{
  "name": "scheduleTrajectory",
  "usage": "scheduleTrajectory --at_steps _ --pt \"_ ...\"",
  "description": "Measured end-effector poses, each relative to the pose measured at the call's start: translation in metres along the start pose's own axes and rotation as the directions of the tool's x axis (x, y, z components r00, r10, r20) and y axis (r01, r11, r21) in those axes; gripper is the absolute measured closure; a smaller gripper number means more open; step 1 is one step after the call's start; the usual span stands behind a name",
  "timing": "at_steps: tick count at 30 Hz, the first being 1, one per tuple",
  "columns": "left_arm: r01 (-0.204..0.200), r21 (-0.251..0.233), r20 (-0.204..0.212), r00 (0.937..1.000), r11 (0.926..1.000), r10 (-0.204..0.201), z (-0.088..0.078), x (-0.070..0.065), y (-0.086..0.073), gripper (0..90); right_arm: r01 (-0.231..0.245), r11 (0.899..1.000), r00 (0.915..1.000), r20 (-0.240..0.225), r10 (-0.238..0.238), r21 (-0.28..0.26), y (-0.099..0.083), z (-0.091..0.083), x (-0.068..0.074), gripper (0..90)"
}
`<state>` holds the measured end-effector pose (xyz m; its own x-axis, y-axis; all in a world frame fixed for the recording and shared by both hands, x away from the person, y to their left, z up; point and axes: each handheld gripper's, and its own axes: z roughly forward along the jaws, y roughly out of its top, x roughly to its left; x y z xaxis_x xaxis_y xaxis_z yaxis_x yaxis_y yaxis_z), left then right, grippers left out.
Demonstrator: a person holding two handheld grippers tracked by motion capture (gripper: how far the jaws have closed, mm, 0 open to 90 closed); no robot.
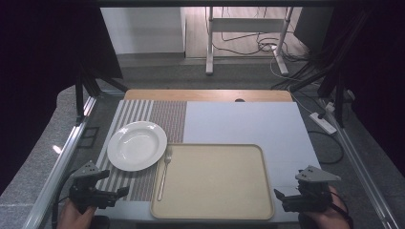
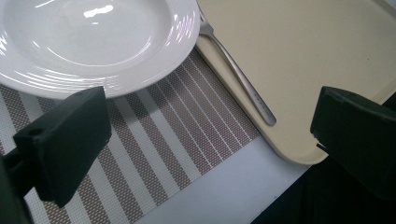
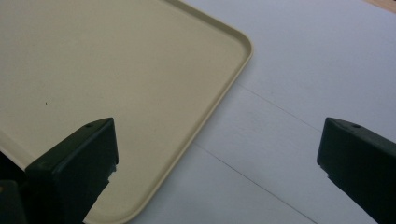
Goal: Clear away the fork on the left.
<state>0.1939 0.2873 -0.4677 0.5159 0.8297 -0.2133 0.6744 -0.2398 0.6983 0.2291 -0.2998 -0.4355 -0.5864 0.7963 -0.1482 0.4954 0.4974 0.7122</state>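
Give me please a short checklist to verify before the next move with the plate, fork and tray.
1. Left gripper open, nothing between its jaws: ok.
2. Right gripper open, nothing held: ok.
3. Plate lies flat on the striped mat, with nothing in it: ok.
4. Fork free to grasp: not ok, it lies along the tray's left rim with its head against the plate.
5. Tray surface bare: ok.
6. Fork handle resting on the rim or just beside it: cannot tell.

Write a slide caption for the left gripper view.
Open left hand-held gripper over a striped placemat, white plate ahead, fork along the beige tray edge.
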Motion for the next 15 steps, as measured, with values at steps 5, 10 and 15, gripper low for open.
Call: scheduleTrajectory --at_steps 5,10,15 --pt "-0.002 0.001 -0.012 0.9999 1.0 0.002 -0.0027 -0.0001 -0.0024 0.0 0.002 1.0 1.0 0.0 -0.002 0.001 0.0002 0.0002 0.0002 0.0" --pt "-0.004 0.01 -0.02 0.9998 0.9999 0.004 -0.0037 -0.0005 -0.0036 0.0 0.001 1.0 1.0 0.0 -0.001 0.002 0.0004 0.0003 0.0002 0.0" --pt "0.004 0.017 -0.022 0.9998 0.9999 -0.003 -0.0024 -0.0003 -0.0025 0.0 0.003 1.0 1.0 0.0 -0.003 0.003 0.0001 0.0005 0.0 0.0"
